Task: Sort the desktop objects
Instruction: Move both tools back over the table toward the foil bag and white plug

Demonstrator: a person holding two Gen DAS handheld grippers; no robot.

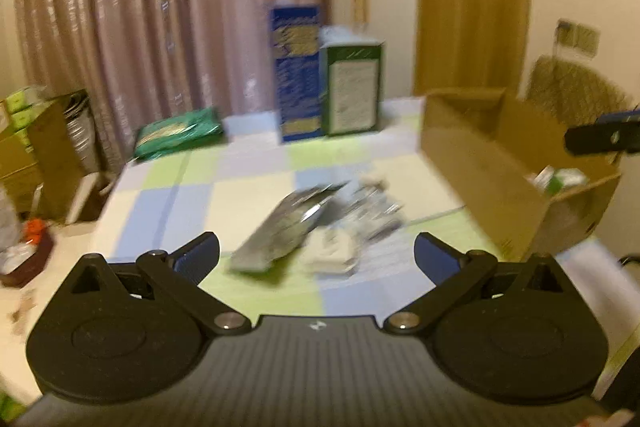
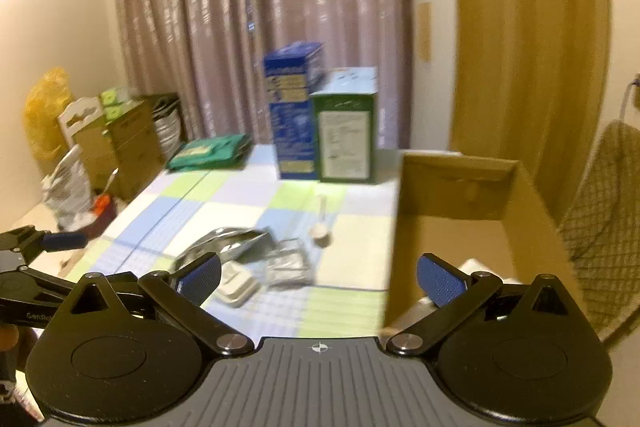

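On the checked tablecloth (image 1: 256, 183) lie a silver foil pouch (image 1: 280, 227), a white flat case (image 1: 332, 255) and clear crinkled packets (image 1: 372, 203). My left gripper (image 1: 316, 259) is open and empty, held above and just short of them. My right gripper (image 2: 318, 279) is open and empty, over the cloth beside the open cardboard box (image 2: 468, 203). The pouch (image 2: 224, 243), the white case (image 2: 238, 285), the packets (image 2: 288, 267) and a small white spoon (image 2: 322, 231) show in the right wrist view. The box (image 1: 492, 163) holds a few items (image 1: 556, 179).
A blue carton (image 1: 296, 75) and a green carton (image 1: 352, 87) stand at the table's far edge, a green bag (image 1: 176, 135) at its far left. Cardboard boxes (image 2: 120, 143) and clutter stand left of the table. A chair (image 2: 604, 211) is on the right.
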